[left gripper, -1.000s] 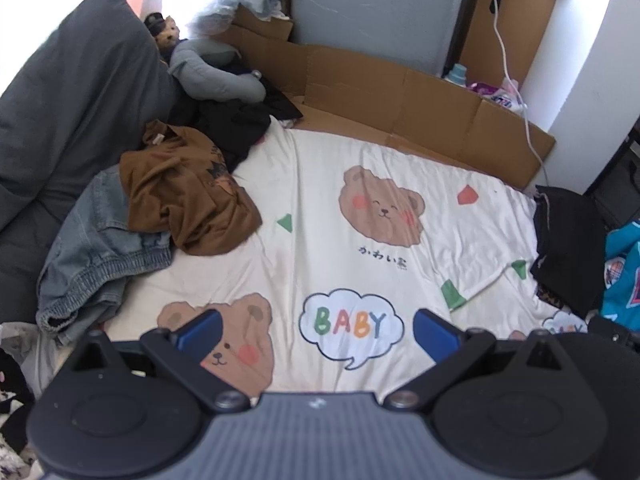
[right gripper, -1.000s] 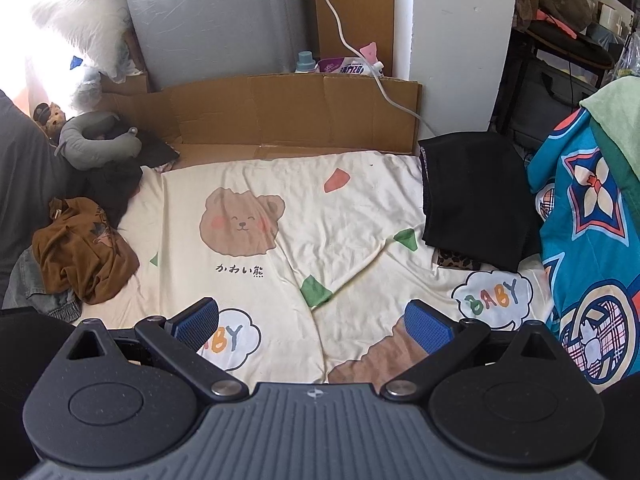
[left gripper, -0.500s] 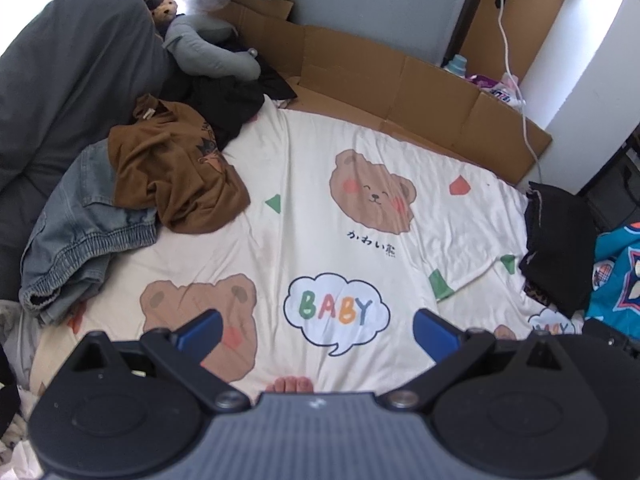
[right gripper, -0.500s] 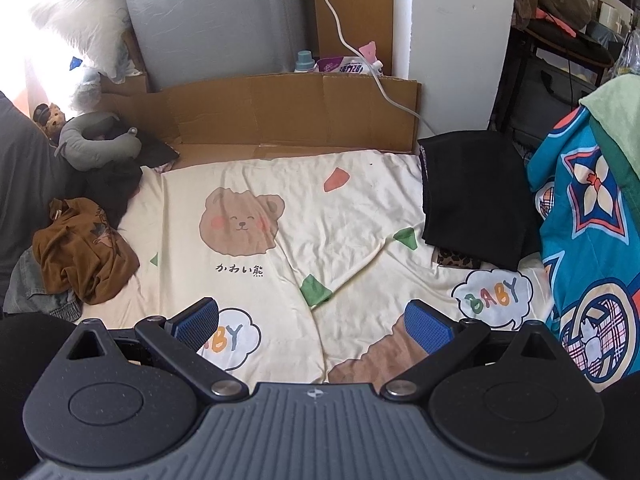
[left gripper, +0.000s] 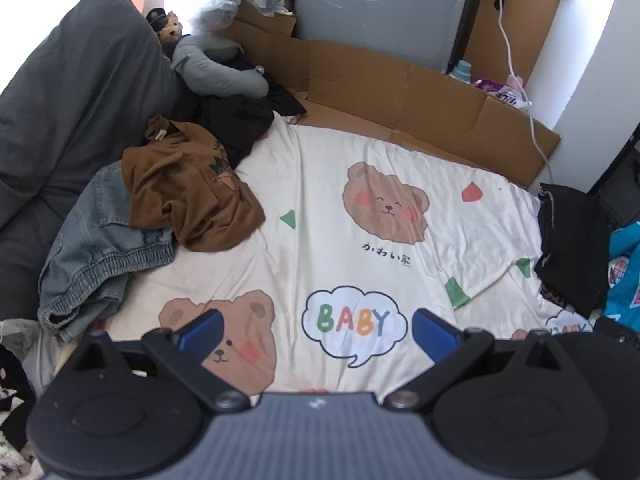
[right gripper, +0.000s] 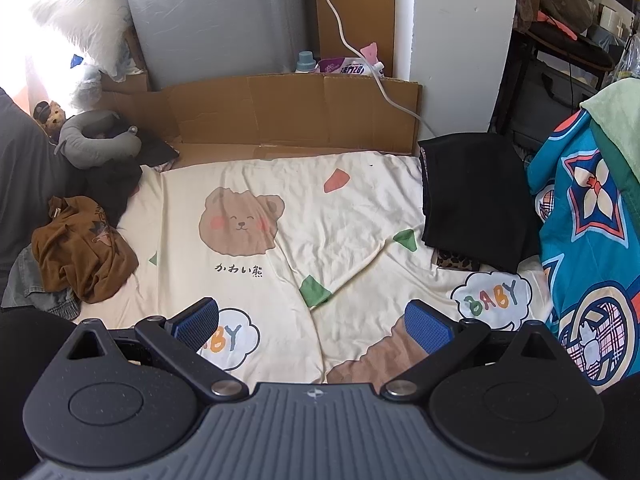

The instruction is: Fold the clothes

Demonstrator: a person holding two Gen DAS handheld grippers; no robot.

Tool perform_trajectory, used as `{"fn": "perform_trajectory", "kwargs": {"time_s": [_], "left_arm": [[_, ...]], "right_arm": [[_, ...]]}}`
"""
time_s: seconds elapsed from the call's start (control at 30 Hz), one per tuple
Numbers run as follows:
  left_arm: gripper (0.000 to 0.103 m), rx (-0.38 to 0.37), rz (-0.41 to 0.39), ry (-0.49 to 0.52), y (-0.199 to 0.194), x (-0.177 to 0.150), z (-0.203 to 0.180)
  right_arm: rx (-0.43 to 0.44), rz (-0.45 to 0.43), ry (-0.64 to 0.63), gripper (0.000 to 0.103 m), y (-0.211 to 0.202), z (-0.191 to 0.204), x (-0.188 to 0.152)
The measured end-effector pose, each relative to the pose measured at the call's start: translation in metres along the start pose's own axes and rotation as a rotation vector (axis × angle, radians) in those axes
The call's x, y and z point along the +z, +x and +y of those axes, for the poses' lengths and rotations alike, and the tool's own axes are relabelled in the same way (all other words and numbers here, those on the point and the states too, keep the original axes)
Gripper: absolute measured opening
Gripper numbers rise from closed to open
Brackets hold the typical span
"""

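A crumpled brown shirt [left gripper: 188,196] [right gripper: 82,248] lies at the left of the cream bear-print sheet [left gripper: 360,184] [right gripper: 320,208], partly on top of blue jeans [left gripper: 96,256] [right gripper: 36,292]. A folded black garment [right gripper: 472,200] [left gripper: 572,240] rests at the sheet's right edge over a leopard-print piece [right gripper: 456,260]. Black clothes [left gripper: 236,120] are heaped behind the brown shirt. My left gripper [left gripper: 318,330] hangs open above the near part of the sheet with nothing in it. My right gripper [right gripper: 312,326] is open too, empty, over the sheet's front.
A grey pillow [left gripper: 72,120] fills the left side. A grey neck pillow [left gripper: 216,72] [right gripper: 96,140] and a small plush toy [right gripper: 50,114] sit at the back left. Cardboard [right gripper: 292,112] lines the far edge, with a white cable [right gripper: 360,60] above. A teal patterned cloth [right gripper: 592,248] lies right.
The left wrist view has shifted back down and left after rising half a second ago; the toes seen then are almost hidden. The right gripper has stayed still. Both stay open.
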State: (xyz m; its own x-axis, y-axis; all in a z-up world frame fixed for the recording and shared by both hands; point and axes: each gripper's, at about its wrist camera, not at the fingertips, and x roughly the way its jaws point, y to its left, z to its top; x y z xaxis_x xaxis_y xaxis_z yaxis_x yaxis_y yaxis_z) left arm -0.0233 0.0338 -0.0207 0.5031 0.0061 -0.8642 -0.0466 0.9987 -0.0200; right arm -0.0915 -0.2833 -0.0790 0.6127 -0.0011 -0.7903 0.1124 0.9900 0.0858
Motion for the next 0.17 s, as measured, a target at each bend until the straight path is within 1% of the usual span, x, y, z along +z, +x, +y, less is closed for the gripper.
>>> {"fn": "perform_trajectory", "kwargs": {"time_s": [0.17], "left_arm": [[0.101, -0.009, 0.011, -0.011, 0.0019, -0.0005, 0.0021]], "right_arm": [[0.002, -0.001, 0.001, 0.102, -0.0005, -0.0014, -0.0003]]}}
